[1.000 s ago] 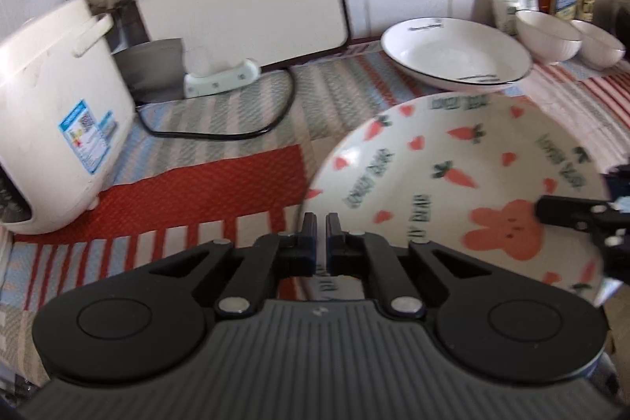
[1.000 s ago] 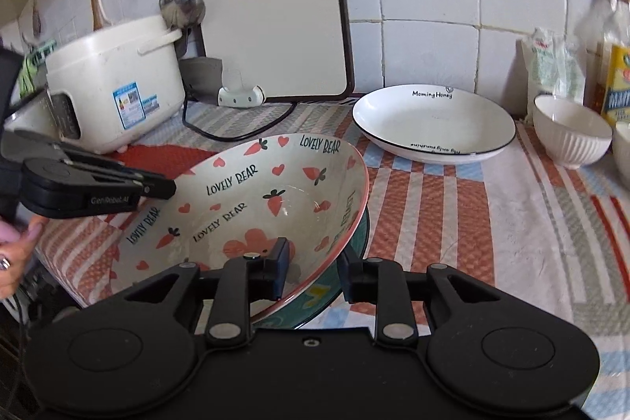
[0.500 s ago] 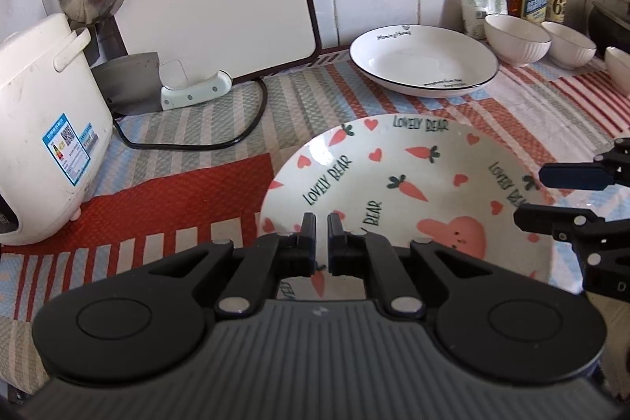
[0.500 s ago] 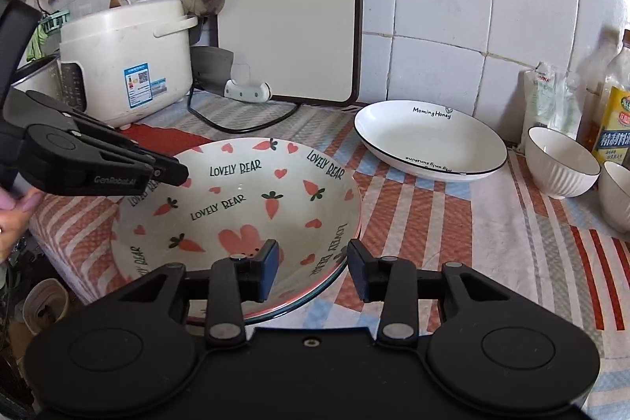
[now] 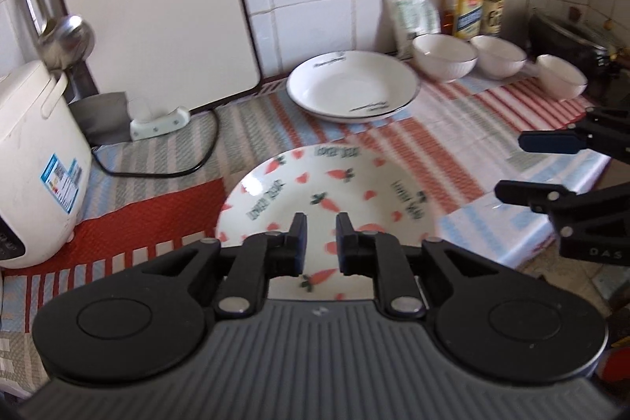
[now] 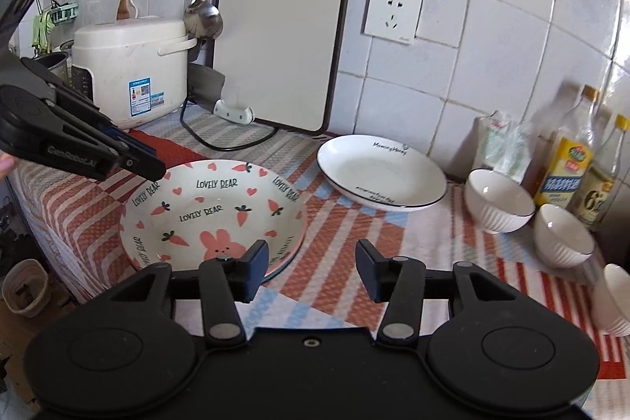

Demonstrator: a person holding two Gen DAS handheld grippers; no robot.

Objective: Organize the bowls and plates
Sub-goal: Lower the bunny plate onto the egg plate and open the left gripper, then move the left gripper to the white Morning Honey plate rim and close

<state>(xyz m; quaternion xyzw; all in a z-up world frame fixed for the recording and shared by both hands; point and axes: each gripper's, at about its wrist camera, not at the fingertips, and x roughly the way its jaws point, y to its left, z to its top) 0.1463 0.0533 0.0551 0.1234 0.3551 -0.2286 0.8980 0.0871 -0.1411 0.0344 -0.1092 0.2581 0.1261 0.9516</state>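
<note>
Both claws, left (image 5: 318, 241) and right (image 6: 311, 268), just opened; nothing between jaws. Carrot plate (image 6: 212, 215) below them overhangs counter (image 6: 354, 286) edge. Risk: a nudge tips it off.

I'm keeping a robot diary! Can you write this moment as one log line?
left gripper: just opening, empty | right gripper: just opening, empty | carrot plate: released on counter | next: white plate

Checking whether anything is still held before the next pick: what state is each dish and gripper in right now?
Carrot-and-rabbit patterned plate: released, resting on a teal dish beneath.
White black-rimmed shallow plate: upright, empty, on the cloth.
Three ribbed white bowls: upright, unstacked.
Left gripper: jaws just opening, empty.
Right gripper: jaws just opening, empty.
</note>
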